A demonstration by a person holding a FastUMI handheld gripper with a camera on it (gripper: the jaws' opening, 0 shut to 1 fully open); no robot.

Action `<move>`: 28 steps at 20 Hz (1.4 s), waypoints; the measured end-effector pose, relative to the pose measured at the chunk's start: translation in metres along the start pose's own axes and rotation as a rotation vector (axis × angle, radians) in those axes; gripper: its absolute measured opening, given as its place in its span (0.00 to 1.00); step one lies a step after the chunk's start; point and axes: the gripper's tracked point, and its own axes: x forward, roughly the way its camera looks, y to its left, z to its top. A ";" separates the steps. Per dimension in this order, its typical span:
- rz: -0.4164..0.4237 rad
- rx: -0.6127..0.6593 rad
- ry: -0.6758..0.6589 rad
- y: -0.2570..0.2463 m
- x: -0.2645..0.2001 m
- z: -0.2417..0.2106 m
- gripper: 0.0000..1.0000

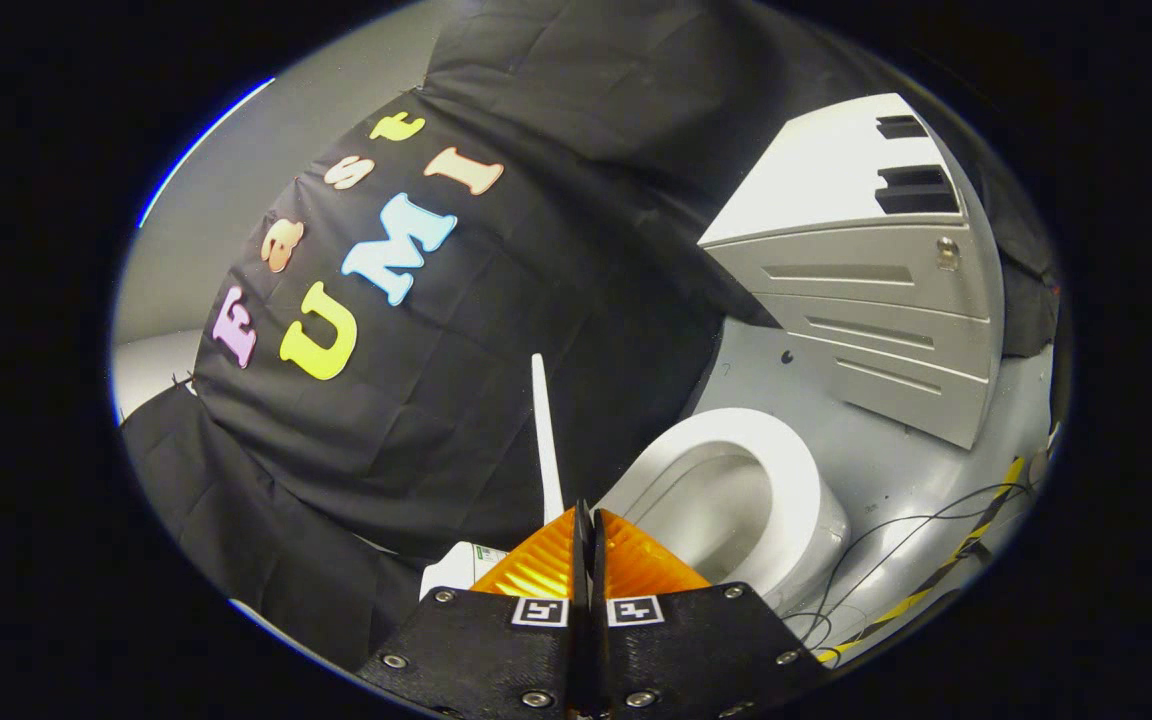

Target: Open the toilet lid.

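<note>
1. Gripper (588, 520) — fingers pressed together, nothing held between them.
2. Toilet lid (543, 430) — raised upright, edge-on, just ahead of the fingertips.
3. Toilet seat (796, 480) — exposed beside the lid.

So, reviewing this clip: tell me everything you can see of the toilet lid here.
The toilet lid is thin, white and smooth, plastic by its look. It is raised and seen edge-on as a narrow strip tapering to its free end, standing against the black cloth wall. It rises from beside the open white seat and bowl. Its lower end sits just beyond the gripper, whose fingers are closed together; whether they touch it is unclear.
</note>
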 end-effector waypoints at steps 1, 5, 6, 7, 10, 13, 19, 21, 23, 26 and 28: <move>0.004 -0.017 -0.004 0.005 -0.001 0.000 0.00; 0.027 -0.048 -0.018 0.022 -0.006 -0.001 0.00; 0.033 -0.060 -0.017 0.026 -0.006 -0.002 0.00; 0.039 -0.075 -0.024 0.032 -0.007 -0.002 0.00; 0.043 -0.151 -0.035 0.043 -0.008 -0.005 0.00; 0.047 -0.210 -0.050 0.057 -0.013 -0.006 0.00; 0.072 -0.345 -0.078 0.086 -0.023 -0.016 0.00; 0.077 -0.380 -0.087 0.094 -0.025 -0.017 0.00; 0.087 -0.415 -0.096 0.104 -0.028 -0.020 0.00; 0.091 -0.452 -0.110 0.114 -0.031 -0.025 0.00; 0.105 -0.488 -0.120 0.128 -0.033 -0.030 0.00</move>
